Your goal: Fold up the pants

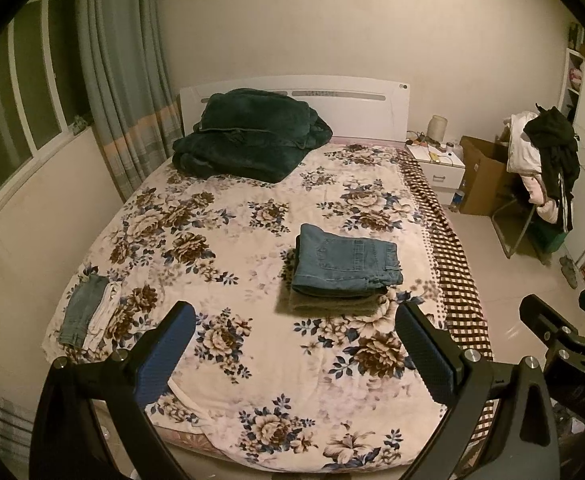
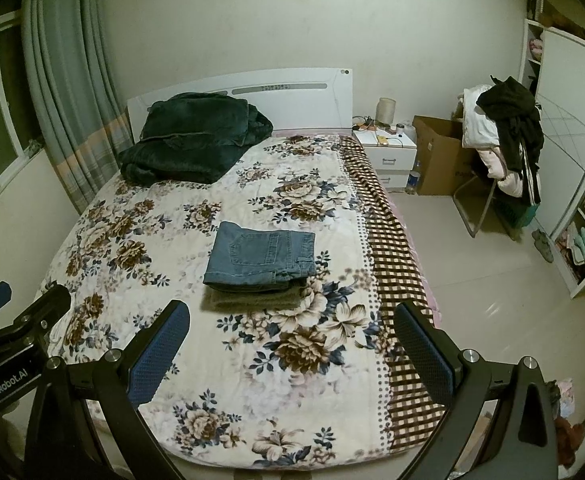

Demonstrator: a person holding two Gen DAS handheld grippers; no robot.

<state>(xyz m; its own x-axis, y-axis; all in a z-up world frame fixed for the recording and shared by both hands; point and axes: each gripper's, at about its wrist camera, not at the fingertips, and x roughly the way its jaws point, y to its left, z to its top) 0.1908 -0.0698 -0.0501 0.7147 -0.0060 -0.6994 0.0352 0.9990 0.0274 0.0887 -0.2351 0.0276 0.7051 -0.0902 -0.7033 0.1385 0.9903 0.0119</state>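
Folded blue jeans (image 1: 346, 264) lie in a neat stack on top of a folded grey garment (image 1: 328, 306) on the flowered bedspread (image 1: 228, 248), right of the middle; the jeans also show in the right wrist view (image 2: 262, 256). My left gripper (image 1: 294, 320) is open and empty, held above the foot of the bed, well short of the stack. My right gripper (image 2: 292, 320) is open and empty too, beside the left one. The right gripper shows at the right edge of the left wrist view (image 1: 552, 320).
A dark green blanket (image 1: 248, 136) is heaped at the headboard. Small denim and white pieces (image 1: 86, 312) lie at the bed's left edge. A nightstand (image 1: 436, 162), a cardboard box (image 1: 482, 174) and a chair piled with clothes (image 1: 544, 168) stand to the right.
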